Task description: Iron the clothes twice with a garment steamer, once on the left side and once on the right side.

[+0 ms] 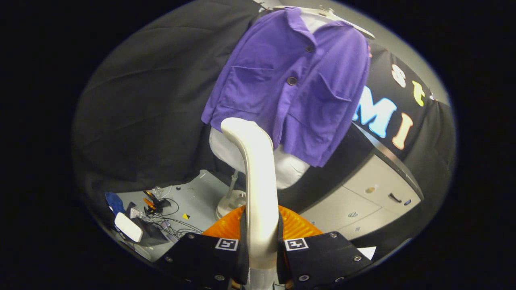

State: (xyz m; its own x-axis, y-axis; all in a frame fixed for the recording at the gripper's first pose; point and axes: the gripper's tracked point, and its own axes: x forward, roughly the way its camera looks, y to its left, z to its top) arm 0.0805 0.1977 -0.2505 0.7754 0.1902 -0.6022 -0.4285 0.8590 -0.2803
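Down on the floor to the left, a tangle of cables (161, 215) and a small white box (128, 226). Now the gripper (261, 245), fingers clamped on the smooth, curved white steamer (258, 177), which rises straight up between them. Beyond it hangs the soft purple shirt (290, 80), buttoned with two chest pockets, draped on a white mannequin (288, 169). Grey drawers (363, 205) sit right.

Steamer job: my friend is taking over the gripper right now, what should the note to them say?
Gripper: shut on the steamer, both fingers pressing its handle, head pointing up.
Purple shirt: hanging on a white mannequin, beyond the steamer's head, buttoned.
Done: steamer picked up and aimed near the shirt's lower hem; I cannot tell whether it touches, or whether any pass is done.
Left: likely both passes, left side and right side.
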